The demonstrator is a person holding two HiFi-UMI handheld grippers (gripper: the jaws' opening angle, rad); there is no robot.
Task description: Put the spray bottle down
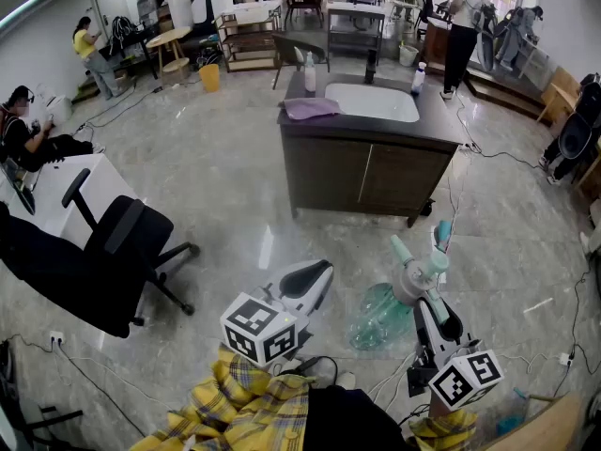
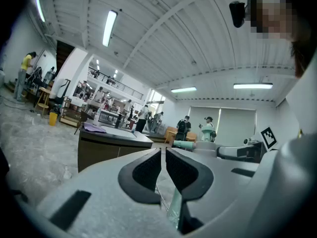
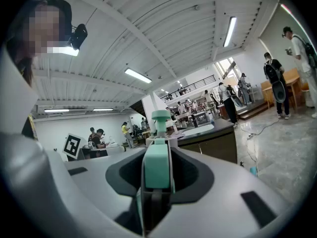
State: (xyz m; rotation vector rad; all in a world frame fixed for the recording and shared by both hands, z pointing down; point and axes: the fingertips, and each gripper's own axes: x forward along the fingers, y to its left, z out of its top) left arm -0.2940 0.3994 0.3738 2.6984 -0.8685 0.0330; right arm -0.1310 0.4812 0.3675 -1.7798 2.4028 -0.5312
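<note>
The spray bottle [image 1: 380, 314] has a clear green body and a teal nozzle and trigger; it hangs tilted over the marble floor, at lower right in the head view. My right gripper [image 1: 424, 294] is shut on its neck; in the right gripper view the teal trigger part [image 3: 157, 165] fills the gap between the jaws, with the nozzle [image 3: 160, 119] beyond. My left gripper [image 1: 302, 282] hovers just left of the bottle, jaws together with nothing between them [image 2: 163, 170]. The left gripper view shows the bottle's nozzle [image 2: 190, 145] to the right.
A dark cabinet [image 1: 366, 172] with a white sink and a purple cloth [image 1: 310, 108] stands ahead. A black office chair [image 1: 108, 252] and a white desk [image 1: 52, 200] are at left. Cables [image 1: 498, 153] trail over the floor at right. People stand at the far back.
</note>
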